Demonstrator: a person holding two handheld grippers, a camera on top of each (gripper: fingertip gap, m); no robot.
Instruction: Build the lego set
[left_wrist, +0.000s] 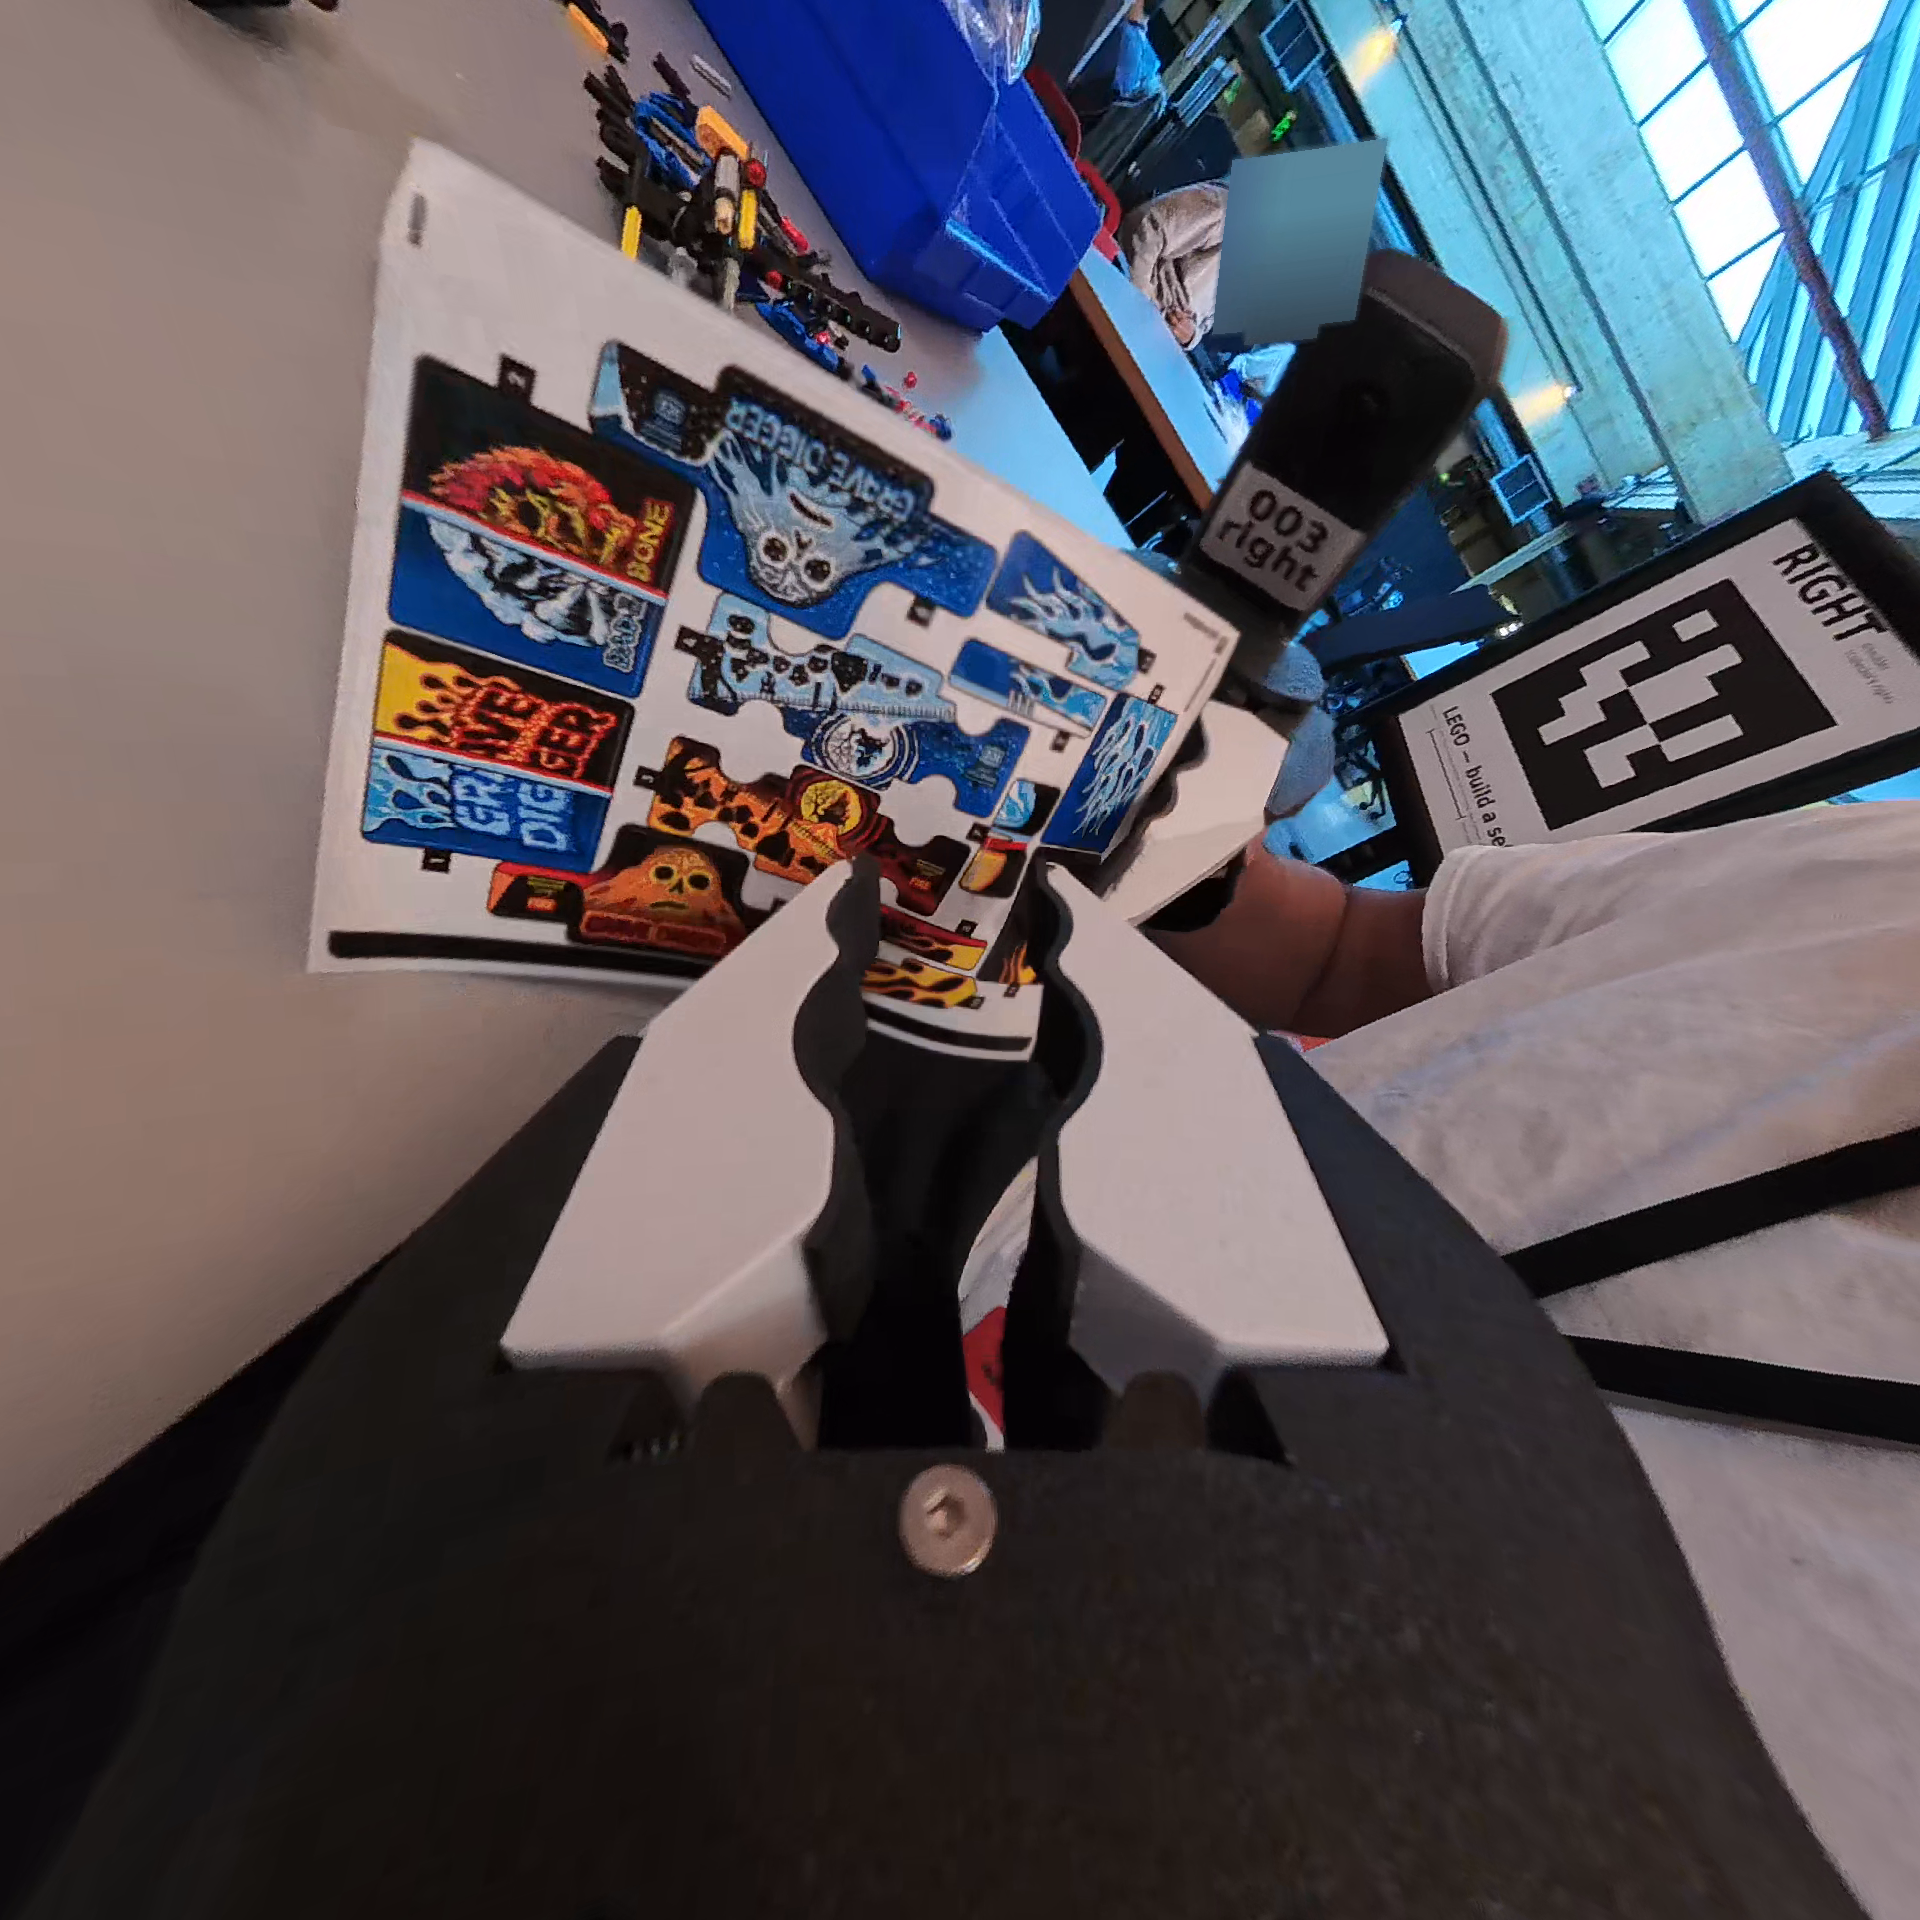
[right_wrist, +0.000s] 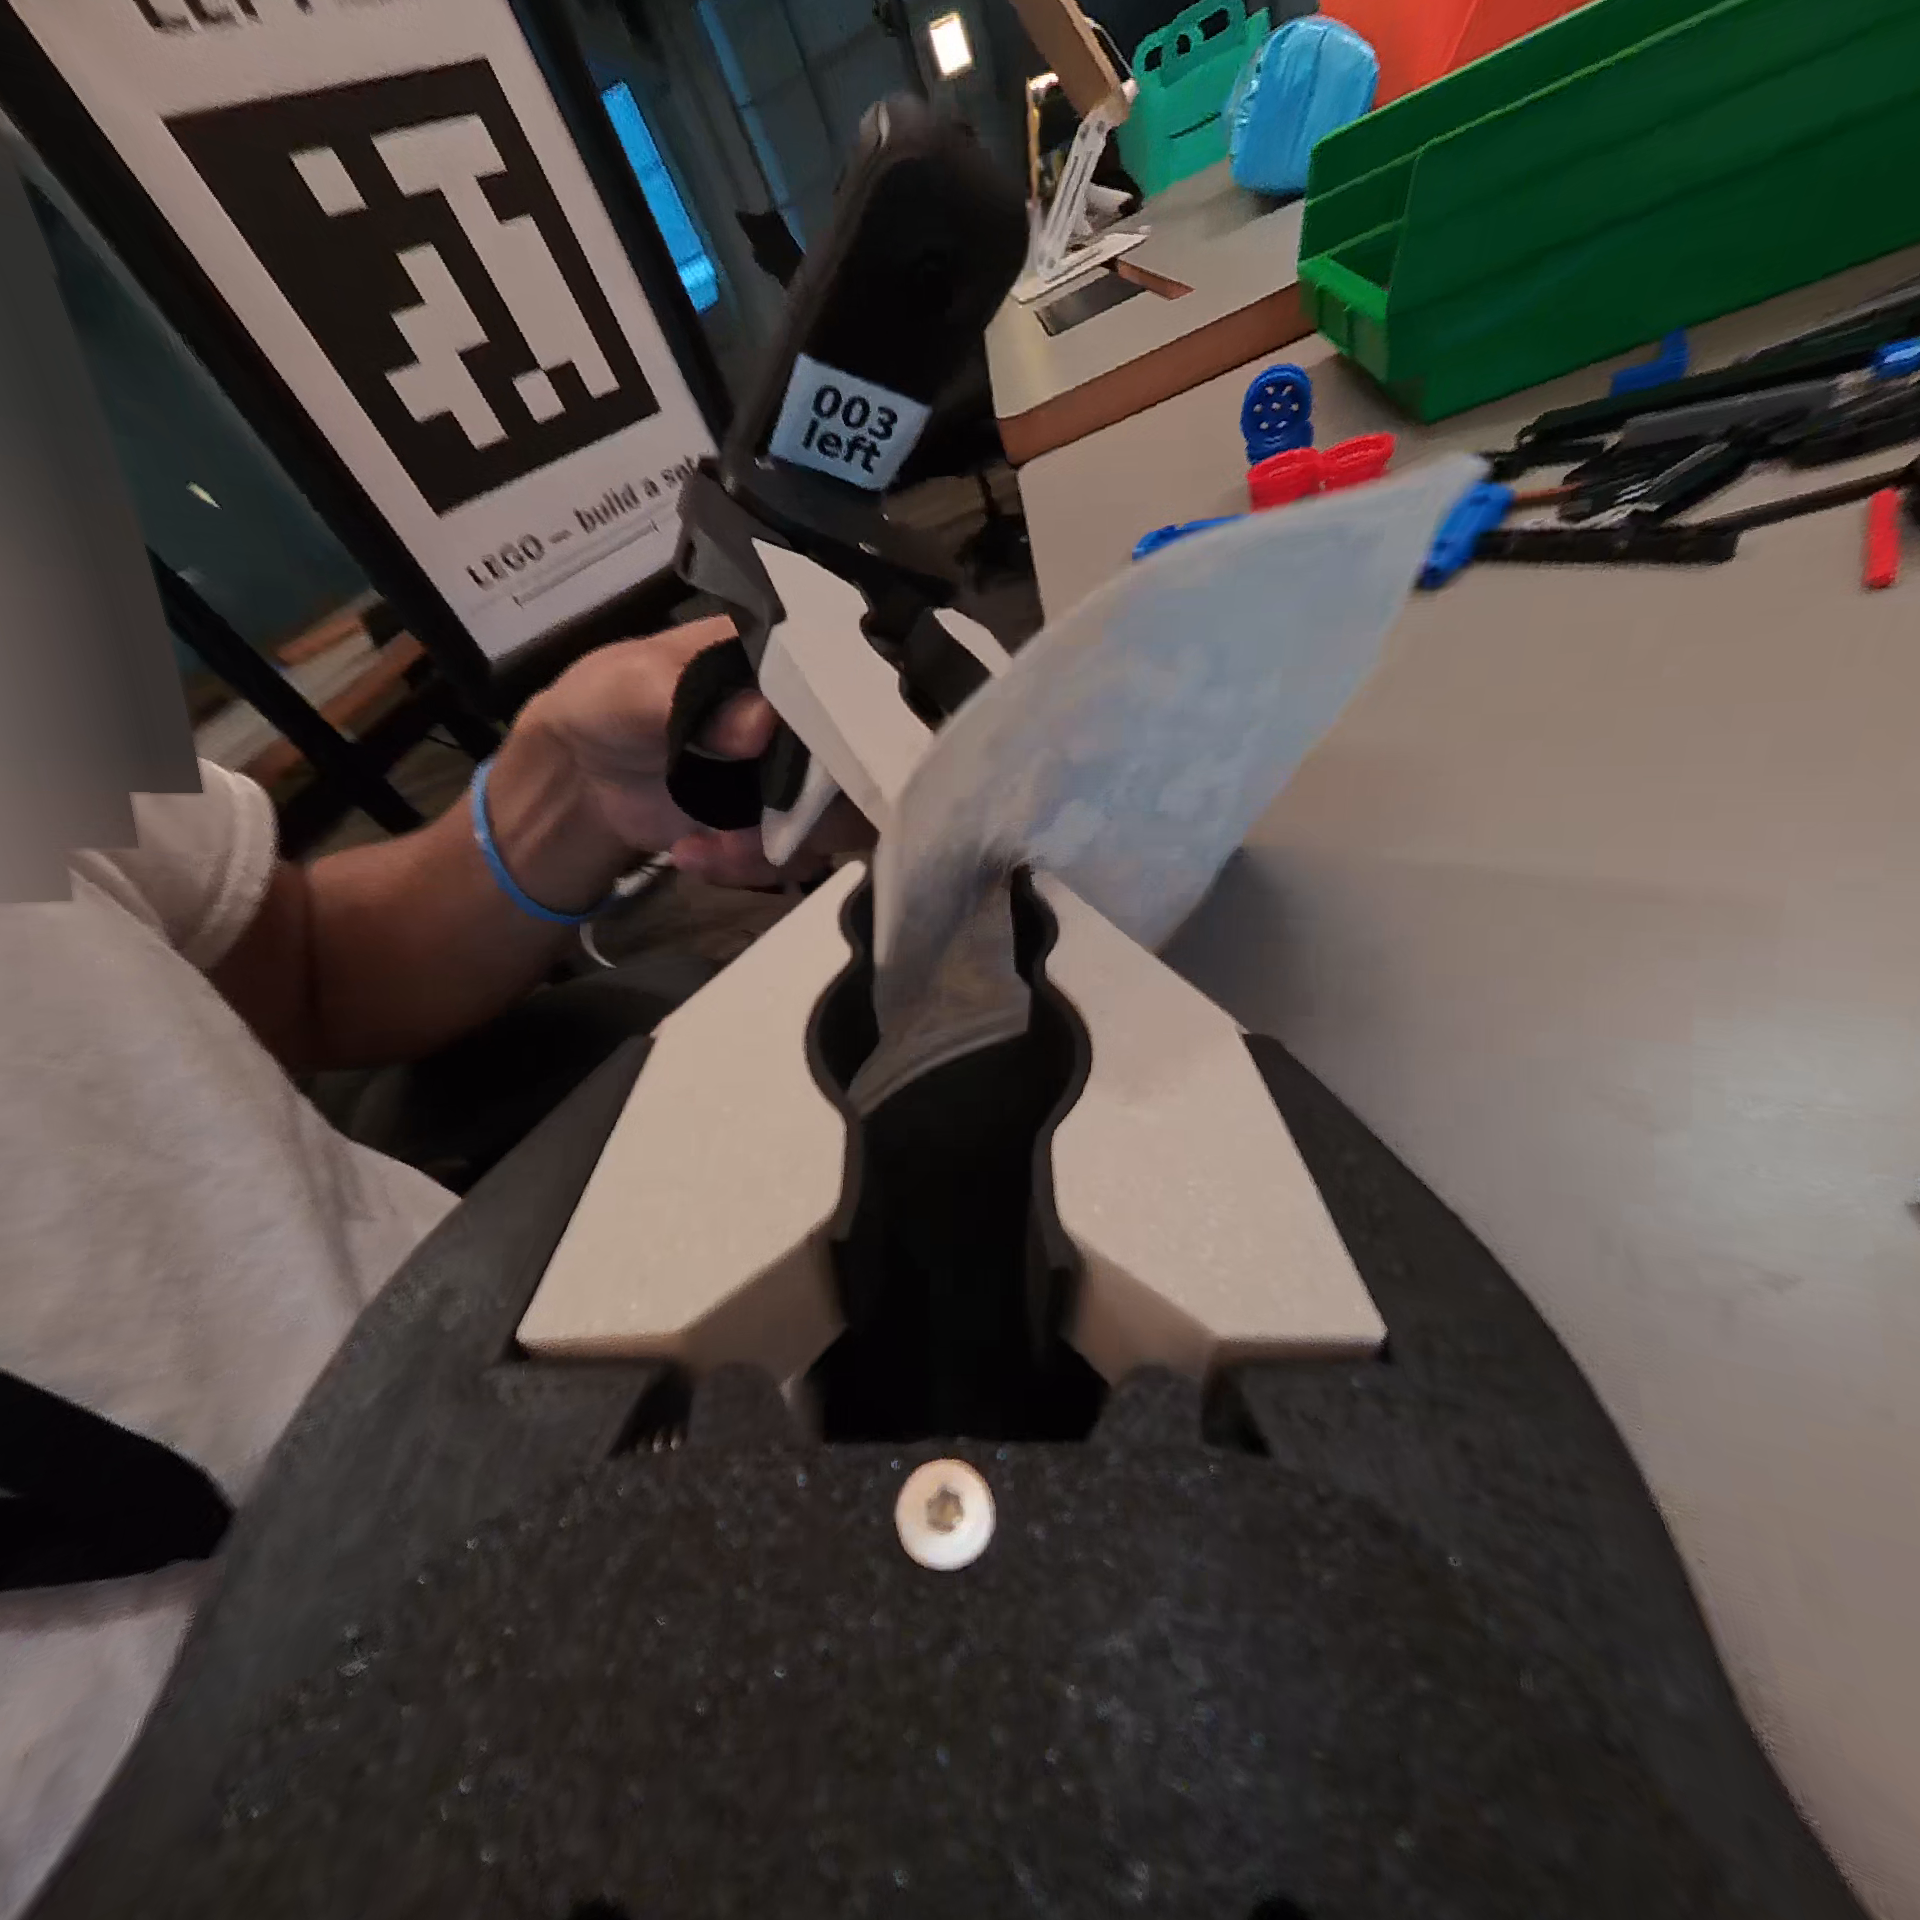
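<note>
A printed sticker sheet hangs tilted above the grey table. My right gripper is shut on one corner of it, and the sheet's pale back bends into the gap between the fingers. The right gripper also shows in the left wrist view at the sheet's right corner. My left gripper is open, and the sheet's lower edge lies across the gap between its fingers. It also shows in the right wrist view, just behind the sheet. A partly built black, blue and yellow lego model lies beyond the sheet.
A blue bin stands behind the model and a green bin at the table's far side. Black beams and red and blue round pieces lie loose. Marker boards stand off the table edge. A person's forearm is close. The grippers are tip to tip, or close to it.
</note>
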